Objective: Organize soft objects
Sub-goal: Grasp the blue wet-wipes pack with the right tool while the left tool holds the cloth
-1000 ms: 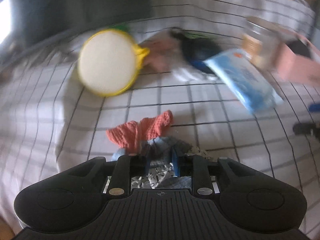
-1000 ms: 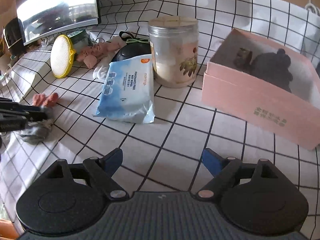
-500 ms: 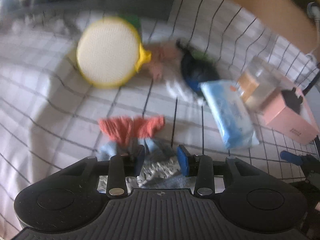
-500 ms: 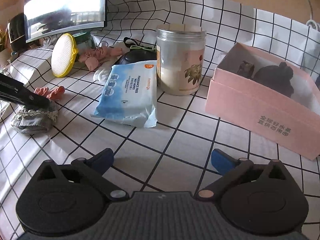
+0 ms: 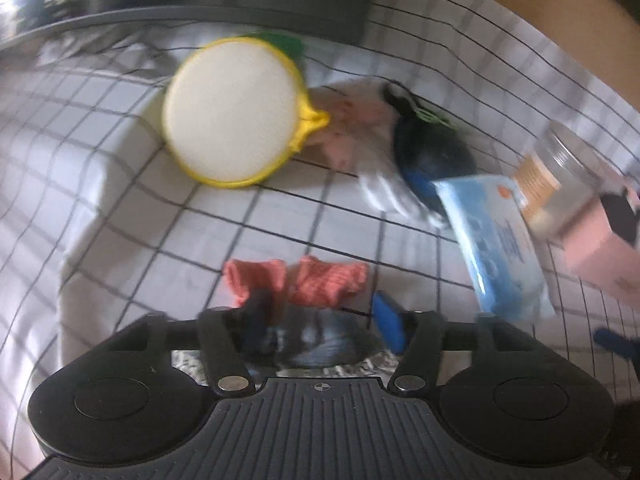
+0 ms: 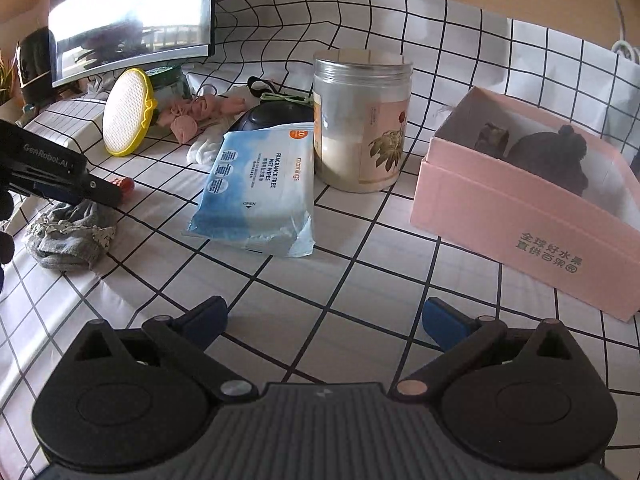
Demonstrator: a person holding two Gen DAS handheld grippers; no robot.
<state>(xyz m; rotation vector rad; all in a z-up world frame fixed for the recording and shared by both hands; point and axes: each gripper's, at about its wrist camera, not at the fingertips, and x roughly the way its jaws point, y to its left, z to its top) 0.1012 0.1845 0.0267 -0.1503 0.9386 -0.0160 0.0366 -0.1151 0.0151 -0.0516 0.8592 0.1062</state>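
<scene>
My left gripper (image 5: 324, 316) is open and hovers just above a grey lace-trimmed sock (image 5: 320, 340), which lies on the checked cloth beside an orange sock (image 5: 320, 280). In the right wrist view the grey sock (image 6: 68, 236) lies at the far left under the left gripper (image 6: 108, 192), with the orange sock (image 6: 122, 184) just behind it. A pink box (image 6: 528, 208) at the right holds dark soft items (image 6: 552, 156). Pink socks (image 6: 192, 116) and a white glove (image 6: 208, 148) lie at the back. My right gripper (image 6: 324, 320) is open and empty above bare cloth.
A wet-wipes pack (image 6: 260, 188), a clear jar (image 6: 362, 120), a dark mouse-like object (image 6: 276, 114) and a yellow-rimmed round pad (image 6: 126, 112) stand mid-table. A monitor (image 6: 128, 12) is at the back left. The view from the left wrist is blurred.
My left gripper opened and let go of the grey sock, which now lies on the cloth. The right gripper rose and tilted a little; its jaws stayed open.
</scene>
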